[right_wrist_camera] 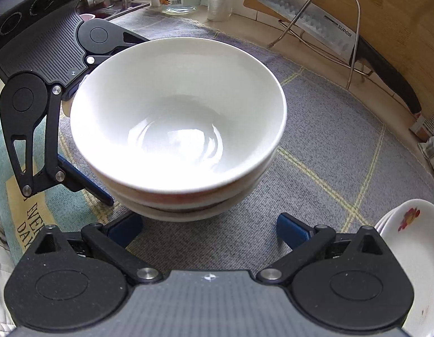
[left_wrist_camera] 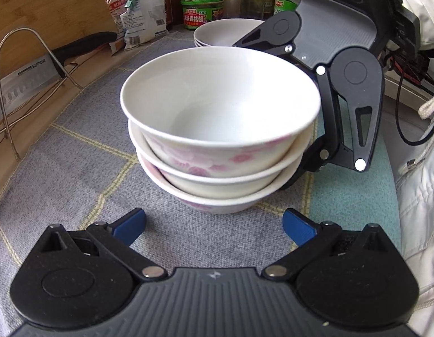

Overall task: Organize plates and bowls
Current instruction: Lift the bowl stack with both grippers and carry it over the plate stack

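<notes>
Bowl stack (left_wrist_camera: 219, 129), three nested, sits upright on the grey cloth (left_wrist_camera: 76, 168), dead centre between both tools. No long axis; it's round, so approach direction is free.

Left to right in the left wrist view: knife (left_wrist_camera: 34, 75) on wire rack (left_wrist_camera: 28, 64) far left, clear of the stack. Left gripper (left_wrist_camera: 214, 226) just short of the bottom bowl, blue pads spread wide, holding nothing, stack straight ahead. Right gripper (left_wrist_camera: 298, 151) is at the stack's right side; its fingers are hidden behind the bowls, so I can't tell from here if it touches. In its own view the right gripper (right_wrist_camera: 208, 230) is also spread, empty, pads near the base.

Both about equally near; neither has contact I can confirm.

Second stack, plates (left_wrist_camera: 225, 32), far behind, near the jars (left_wrist_camera: 203, 11). Flowered plates (right_wrist_camera: 413, 252) at right edge of the right view, close to that gripper: watch the elbow room there.

Cloth is flat and soft, so my guess is the bowls won't slide much.
</notes>
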{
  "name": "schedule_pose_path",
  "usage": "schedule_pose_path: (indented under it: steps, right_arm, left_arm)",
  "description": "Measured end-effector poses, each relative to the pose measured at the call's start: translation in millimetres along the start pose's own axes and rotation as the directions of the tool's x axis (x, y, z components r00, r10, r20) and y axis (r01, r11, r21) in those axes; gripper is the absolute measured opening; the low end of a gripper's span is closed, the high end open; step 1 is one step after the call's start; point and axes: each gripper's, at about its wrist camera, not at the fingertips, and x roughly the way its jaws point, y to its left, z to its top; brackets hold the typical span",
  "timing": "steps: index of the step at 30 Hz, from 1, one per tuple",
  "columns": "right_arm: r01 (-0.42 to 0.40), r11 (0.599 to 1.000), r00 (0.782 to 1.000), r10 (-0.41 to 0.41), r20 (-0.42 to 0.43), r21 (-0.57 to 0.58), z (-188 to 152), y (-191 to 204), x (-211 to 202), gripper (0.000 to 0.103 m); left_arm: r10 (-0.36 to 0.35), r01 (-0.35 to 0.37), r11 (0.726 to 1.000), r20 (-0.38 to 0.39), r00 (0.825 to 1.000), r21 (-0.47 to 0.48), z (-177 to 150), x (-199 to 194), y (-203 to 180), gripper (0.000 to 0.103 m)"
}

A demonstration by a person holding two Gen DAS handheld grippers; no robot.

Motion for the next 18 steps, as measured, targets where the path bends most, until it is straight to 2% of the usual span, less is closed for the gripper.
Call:
schedule_pose_path:
  steps: [12,16,18]
  right_arm:
    - [-0.033,0.997,0.999,0.032,-0.018,-0.063,15,-3,7,0.103]
    - [-0.032,0.992,0.999,0.03,-0.016,-0.121,20,0,8,0.103]
    - [-0.035,0.989,0.999,0.033,-0.017,-0.147,21,3,6,0.103]
  left_arm:
    - [-0.065,0.065,0.994,0.003,0.998,0.087,9,6,13,0.101]
    - [-0.077,0.075,0.993,0.016,0.997,0.096,14,5,16,0.09]
    - [-0.079,0.077,0.991,0.017,0.997,0.107,15,5,16,0.088]
